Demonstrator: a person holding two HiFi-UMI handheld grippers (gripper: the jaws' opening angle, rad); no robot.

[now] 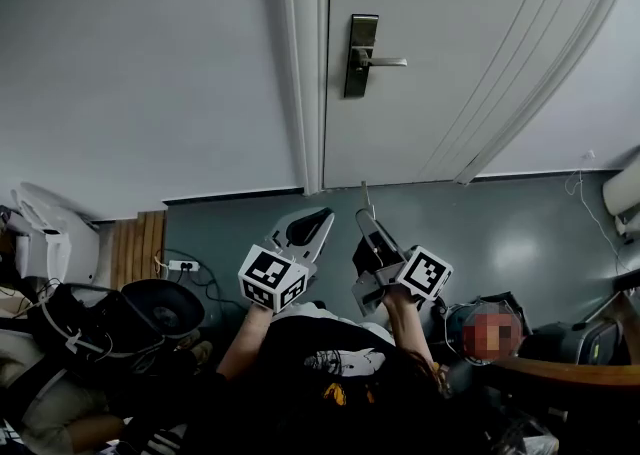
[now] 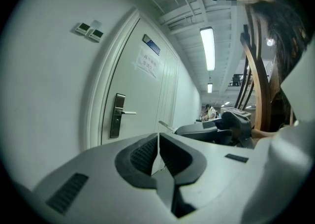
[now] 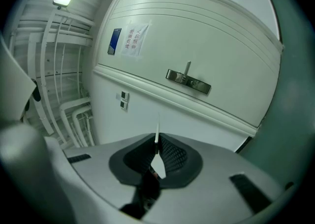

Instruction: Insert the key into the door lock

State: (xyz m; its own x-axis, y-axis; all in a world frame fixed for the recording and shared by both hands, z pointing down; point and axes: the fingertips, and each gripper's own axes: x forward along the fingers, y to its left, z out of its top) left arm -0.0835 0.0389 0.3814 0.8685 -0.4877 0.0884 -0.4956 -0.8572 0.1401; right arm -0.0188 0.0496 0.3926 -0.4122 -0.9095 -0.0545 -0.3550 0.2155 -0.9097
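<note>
You pinched the thin pale metal key (image 3: 157,130), seemingly by its bow, in your right gripper (image 3: 156,145), well apart from the silver lever-handled door lock (image 3: 188,81). I judged it light, stiff and slippery. Your left gripper (image 2: 158,143) was pressed together, empty.

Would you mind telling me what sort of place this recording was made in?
Most likely an office or lab corridor: a white door with a lever handle, a paper notice stuck on it, and a fluorescent strip light overhead.
</note>
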